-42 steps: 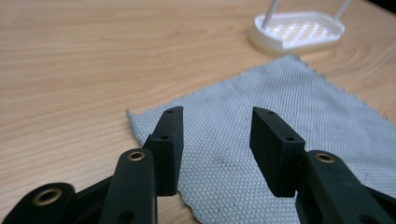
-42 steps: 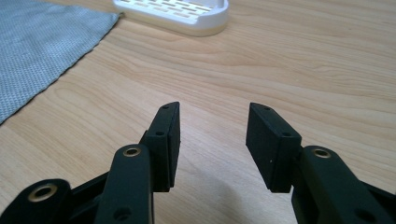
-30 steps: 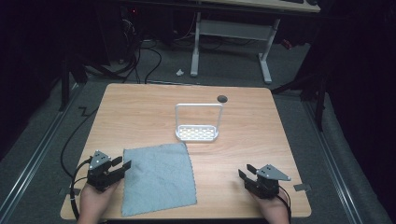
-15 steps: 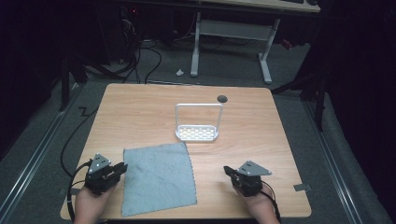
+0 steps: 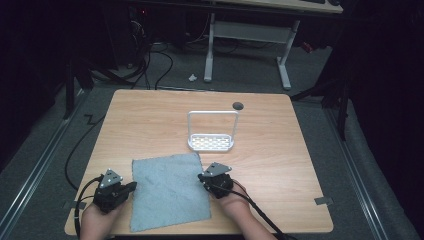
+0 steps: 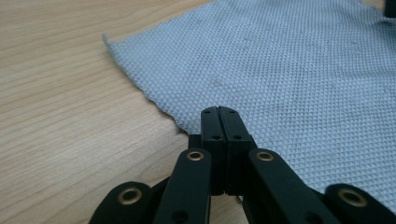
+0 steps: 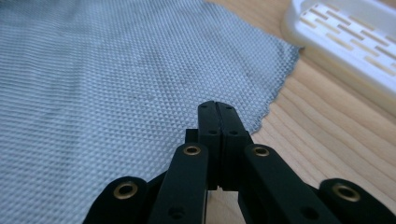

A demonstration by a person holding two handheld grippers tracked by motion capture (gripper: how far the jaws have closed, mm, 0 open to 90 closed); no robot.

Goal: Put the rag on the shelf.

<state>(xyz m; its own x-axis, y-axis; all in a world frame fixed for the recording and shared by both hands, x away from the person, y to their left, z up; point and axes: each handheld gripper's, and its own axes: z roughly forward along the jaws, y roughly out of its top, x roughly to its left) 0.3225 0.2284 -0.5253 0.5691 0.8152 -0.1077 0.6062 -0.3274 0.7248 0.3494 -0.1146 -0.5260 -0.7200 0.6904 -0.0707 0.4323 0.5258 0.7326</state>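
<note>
Cloth (image 5: 169, 190) lies flat between both grippers, long axis running away from the person. Left gripper (image 5: 131, 186) at its left edge, right gripper (image 5: 201, 176) at its right edge, jaws of both closed, nothing visibly pinched. Rack (image 5: 211, 142) beyond right gripper, empty.
</note>
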